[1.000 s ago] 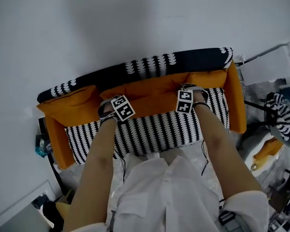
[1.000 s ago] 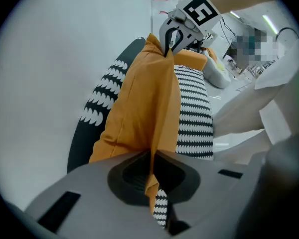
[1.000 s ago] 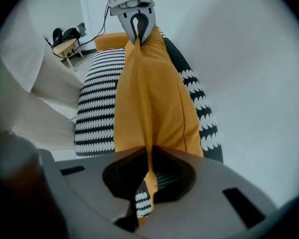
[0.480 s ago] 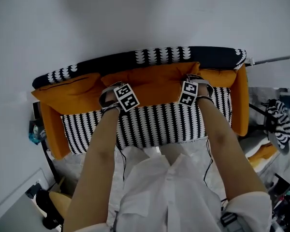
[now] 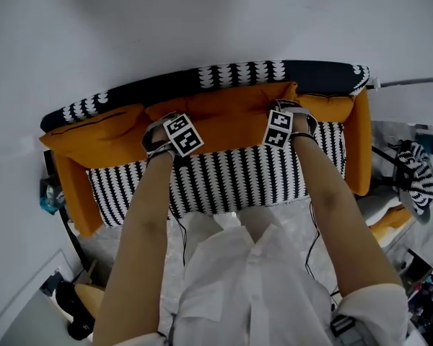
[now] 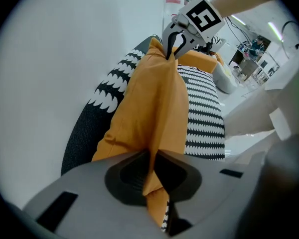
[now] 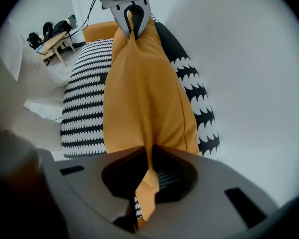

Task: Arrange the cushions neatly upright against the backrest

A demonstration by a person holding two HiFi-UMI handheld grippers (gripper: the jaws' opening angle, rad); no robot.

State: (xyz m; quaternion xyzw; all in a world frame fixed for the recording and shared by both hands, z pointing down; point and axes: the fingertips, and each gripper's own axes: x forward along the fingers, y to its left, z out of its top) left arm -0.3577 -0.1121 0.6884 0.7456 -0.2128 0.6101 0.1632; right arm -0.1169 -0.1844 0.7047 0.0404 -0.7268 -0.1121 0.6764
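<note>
An orange cushion stands on edge along the sofa's black-and-white backrest, above the striped seat. My left gripper pinches its top edge near the left end. Its jaws have just been opening a little, and the fabric is still between them. My right gripper is shut on the same edge near the right end. Each gripper view looks along the cushion to the other gripper. A second orange cushion leans at the left and a third at the right.
The sofa has orange arms and backs onto a white wall. To the right stand a striped cushion on a stand and an orange object on the floor. Clutter lies on the floor at the left.
Both grippers have carried the middle cushion back toward the backrest and lower. It now stands closer against the backrest.
</note>
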